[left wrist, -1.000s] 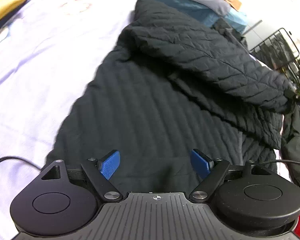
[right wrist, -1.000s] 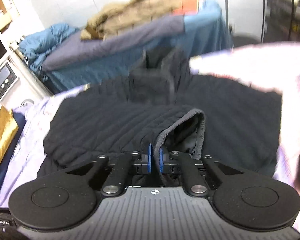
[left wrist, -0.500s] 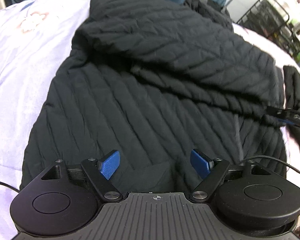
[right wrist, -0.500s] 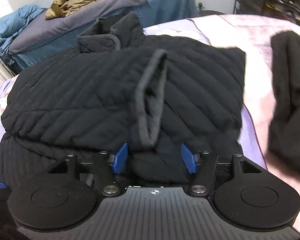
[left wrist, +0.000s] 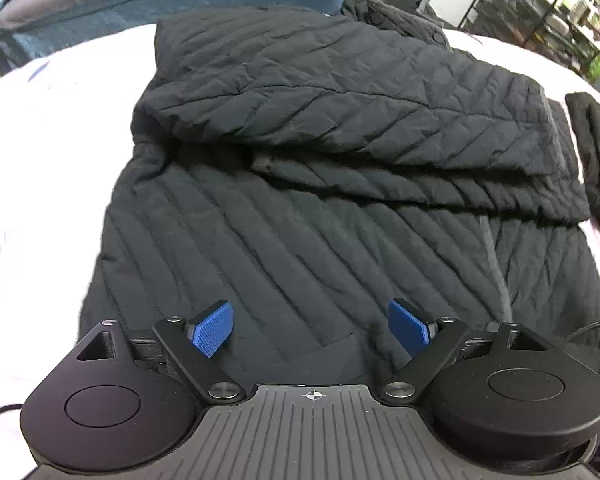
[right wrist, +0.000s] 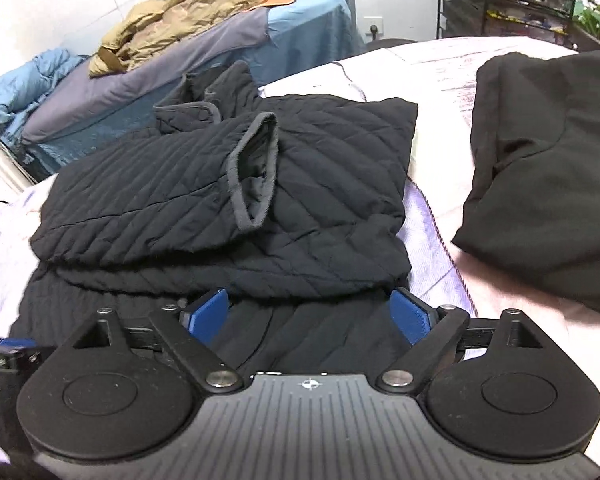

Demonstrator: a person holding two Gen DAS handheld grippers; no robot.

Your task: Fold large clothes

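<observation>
Released, the sleeve cuff (right wrist: 256, 172) lies on the quilted jacket (left wrist: 340, 240); right gripper (right wrist: 310, 314) opening empty, left gripper (left wrist: 312, 326) wide.

Black diagonally quilted jacket (right wrist: 204, 200) on pale lilac bedsheet (right wrist: 428, 216).

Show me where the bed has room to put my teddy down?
Bare sheet lies left of the quilted black jacket. A narrow strip runs between it and the other black garment. The middle is crowded with clothes.
</observation>
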